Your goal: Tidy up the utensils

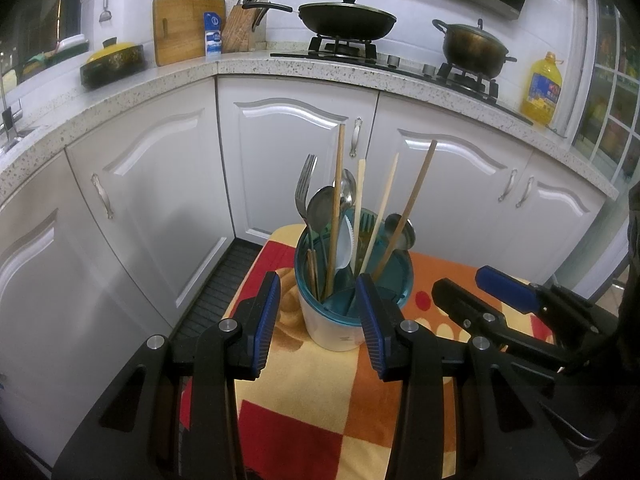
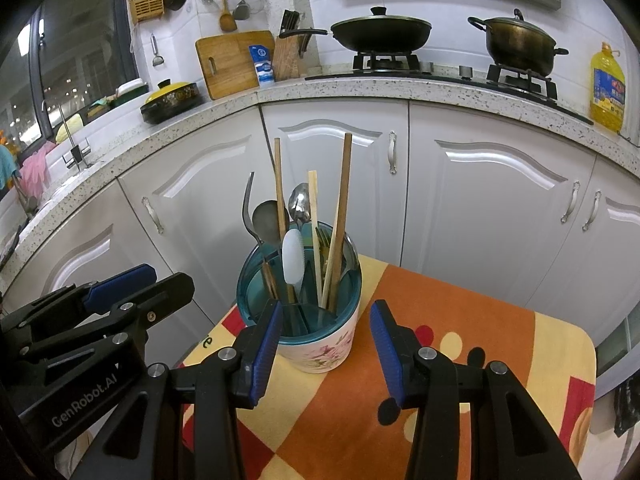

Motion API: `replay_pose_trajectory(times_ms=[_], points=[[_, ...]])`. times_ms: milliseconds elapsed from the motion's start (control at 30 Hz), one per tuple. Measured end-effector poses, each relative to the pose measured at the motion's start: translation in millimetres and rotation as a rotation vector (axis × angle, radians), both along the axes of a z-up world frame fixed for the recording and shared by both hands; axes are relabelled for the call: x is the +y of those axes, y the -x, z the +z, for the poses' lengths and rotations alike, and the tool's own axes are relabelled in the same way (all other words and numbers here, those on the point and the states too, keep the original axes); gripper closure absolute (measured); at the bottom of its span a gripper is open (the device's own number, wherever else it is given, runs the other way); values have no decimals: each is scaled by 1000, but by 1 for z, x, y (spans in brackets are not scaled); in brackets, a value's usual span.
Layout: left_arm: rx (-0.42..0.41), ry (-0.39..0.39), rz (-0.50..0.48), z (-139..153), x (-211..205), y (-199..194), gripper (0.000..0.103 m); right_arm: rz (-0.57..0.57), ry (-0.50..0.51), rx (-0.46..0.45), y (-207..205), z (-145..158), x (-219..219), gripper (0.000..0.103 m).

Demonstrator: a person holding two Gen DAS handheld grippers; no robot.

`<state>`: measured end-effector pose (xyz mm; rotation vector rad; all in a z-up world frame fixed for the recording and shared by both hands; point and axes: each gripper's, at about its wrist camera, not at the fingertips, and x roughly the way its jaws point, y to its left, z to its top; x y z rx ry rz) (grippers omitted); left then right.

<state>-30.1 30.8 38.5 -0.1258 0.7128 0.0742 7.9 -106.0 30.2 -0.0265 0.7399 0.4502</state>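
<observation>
Holder: a white floral ceramic utensil holder with a teal plastic insert (image 2: 320, 344) stands on the tabletop's orange, red and yellow checked cloth (image 2: 460, 300).
Contents: wooden chopsticks (image 2: 341, 208), metal spoons (image 2: 300, 204), a steel fork (image 1: 305, 184) and a white plastic knife (image 2: 294, 258) stand upright inside.
Left hand-held gripper (image 1: 318, 316): released, empty, jaws flanking the holder.
Right hand-held gripper (image 2: 323, 350): released, empty, near the holder.
Progress: no loose utensils visible; seemingly finished.

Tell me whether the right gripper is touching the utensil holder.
Apart. In the right wrist view, the right gripper stands open and short of the utensil holder; tablecloth shows between the right-hand finger and the cup wall.
</observation>
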Motion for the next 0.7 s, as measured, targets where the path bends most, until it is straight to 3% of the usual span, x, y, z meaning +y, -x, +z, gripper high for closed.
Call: replay_pose_trajectory(times_ms=[700], points=[[2,-10,-14,-5,-6,-3,65,-42,-9,17,-5,-10,-23,58]])
